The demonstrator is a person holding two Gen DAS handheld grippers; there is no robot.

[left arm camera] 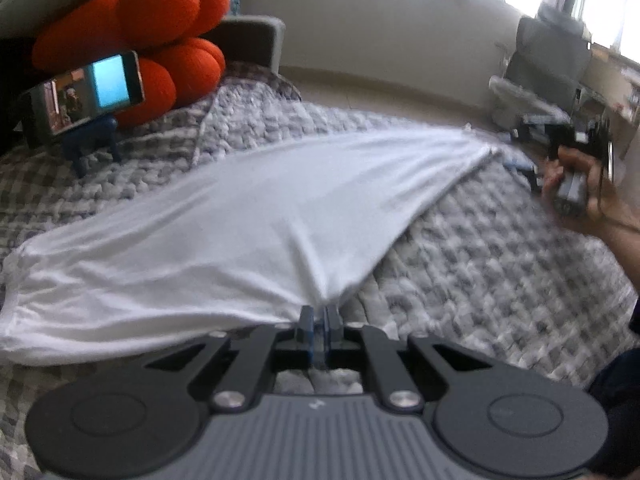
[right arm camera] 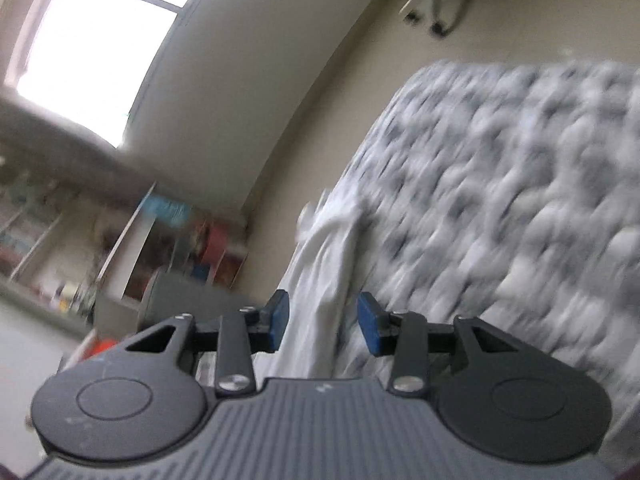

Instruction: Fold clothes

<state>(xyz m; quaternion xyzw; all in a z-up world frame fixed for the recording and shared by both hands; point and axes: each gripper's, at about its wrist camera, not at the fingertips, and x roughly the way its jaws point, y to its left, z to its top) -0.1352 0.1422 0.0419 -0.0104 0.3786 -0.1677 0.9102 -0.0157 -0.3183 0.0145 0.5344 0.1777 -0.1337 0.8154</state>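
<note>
- A grey and white checked quilt (left arm camera: 480, 264) is covering the bed.
- A white garment (left arm camera: 208, 232) is lying spread across the quilt, one corner lifted.
- An orange cushion (left arm camera: 132, 28) is sitting behind a phone (left arm camera: 88, 92) on a stand.
- The left gripper (left arm camera: 320, 312) is pinching the garment's near corner, jaws closed on cloth.
- The right gripper (right arm camera: 323, 320) is standing with jaws apart, white cloth between them; whether the pads are touching it is unclear.

We lose the white garment (left arm camera: 224, 240) at the left edge, its pinched corner buried between the left gripper (left arm camera: 319, 312) pads. Right wrist view smears: shelves (right arm camera: 120, 236) unreadable, checked blanket (right arm camera: 500, 208) blurred, white cloth (right arm camera: 320, 300) running behind the gripper body.
</note>
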